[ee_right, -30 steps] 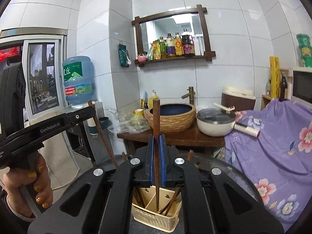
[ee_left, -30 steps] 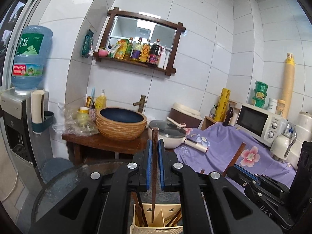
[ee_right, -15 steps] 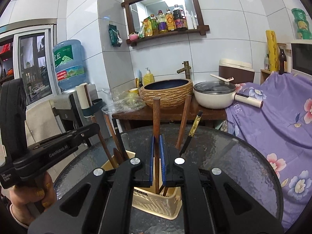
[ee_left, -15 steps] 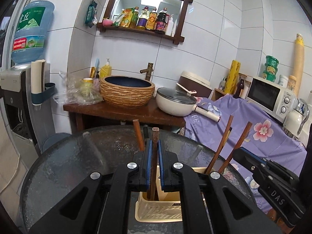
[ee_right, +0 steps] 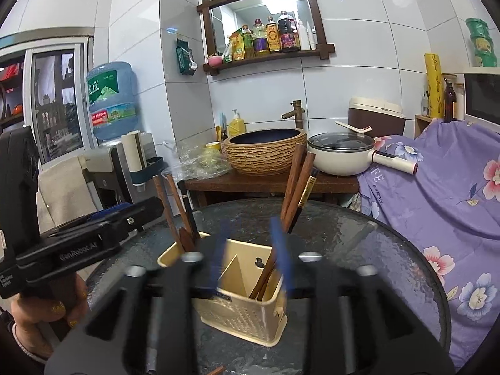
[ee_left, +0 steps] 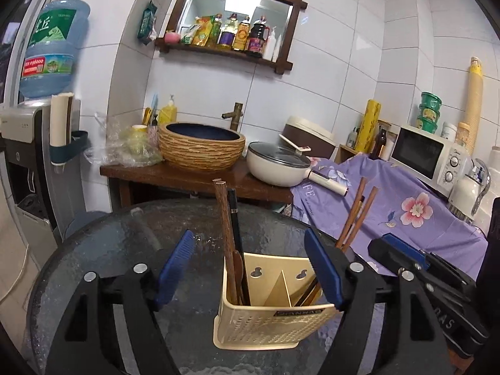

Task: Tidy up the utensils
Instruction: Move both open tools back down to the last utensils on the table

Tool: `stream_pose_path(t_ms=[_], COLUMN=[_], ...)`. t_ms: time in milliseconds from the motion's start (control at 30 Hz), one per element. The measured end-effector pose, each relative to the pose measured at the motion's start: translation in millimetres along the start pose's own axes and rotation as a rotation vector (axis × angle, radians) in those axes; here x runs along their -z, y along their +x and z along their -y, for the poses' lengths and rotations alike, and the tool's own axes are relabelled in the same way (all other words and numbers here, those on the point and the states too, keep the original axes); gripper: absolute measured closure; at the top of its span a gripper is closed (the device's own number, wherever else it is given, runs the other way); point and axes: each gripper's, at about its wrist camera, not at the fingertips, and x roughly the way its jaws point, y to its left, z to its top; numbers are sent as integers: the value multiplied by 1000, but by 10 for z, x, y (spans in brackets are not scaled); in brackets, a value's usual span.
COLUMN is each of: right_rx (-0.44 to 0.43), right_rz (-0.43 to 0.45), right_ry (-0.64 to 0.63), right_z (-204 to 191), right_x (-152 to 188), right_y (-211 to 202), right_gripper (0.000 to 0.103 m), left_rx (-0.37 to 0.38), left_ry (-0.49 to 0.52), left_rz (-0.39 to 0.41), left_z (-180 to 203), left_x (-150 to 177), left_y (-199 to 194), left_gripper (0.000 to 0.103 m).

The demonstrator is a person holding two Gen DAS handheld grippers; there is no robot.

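Both tools [ee_left: 250, 268] [ee_right: 251, 257] have opened, releasing chopsticks [ee_left: 225, 228].

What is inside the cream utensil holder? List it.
The utensil holder has two compartments split by a divider. Chopsticks stand in one, more chopsticks in the other. Their lower ends are hidden.

walls: white tile [ee_left: 328, 100] | mirror shelf [ee_left: 231, 22] | glass table [ee_left: 125, 243]

The black plastic left gripper [ee_left: 250, 268] has ribbed blue pads [ee_left: 176, 265], silver screws and white lettering. The black right gripper [ee_right: 250, 250], blurred, matches. The bare-skinned left hand [ee_right: 47, 315] has gold-glitter nails.
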Motion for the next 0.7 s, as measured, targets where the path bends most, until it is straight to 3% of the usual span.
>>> stream_pose_path(t_ms=[33,100,200,467,567,700], right_rx=[3,15,39,-8,-35,-25], right_rz=[9,-4,-66,-407,-537,-630], right_ry=[7,11,43,55,101,126], right_z=[4,0,11,-245,-302,-357], right_x=[30,102,260,989,1294,1541], right_y=[-53,-135,-217,-69,101,288], right_gripper=[46,46,45,45,54,64], left_rx=[0,-34,-96,-179,-205,-216], left_ry=[9,14,-4,29,30,13], left_rz=[1,18,24,-158,-230,-262], left_z=[-5,-46,-205,-470,-574,-694], left_x=[8,45,170,660,879,1074], left_y=[-55,-168,-323,-412,-414,-454], left_gripper=[24,5,6,6,6,6])
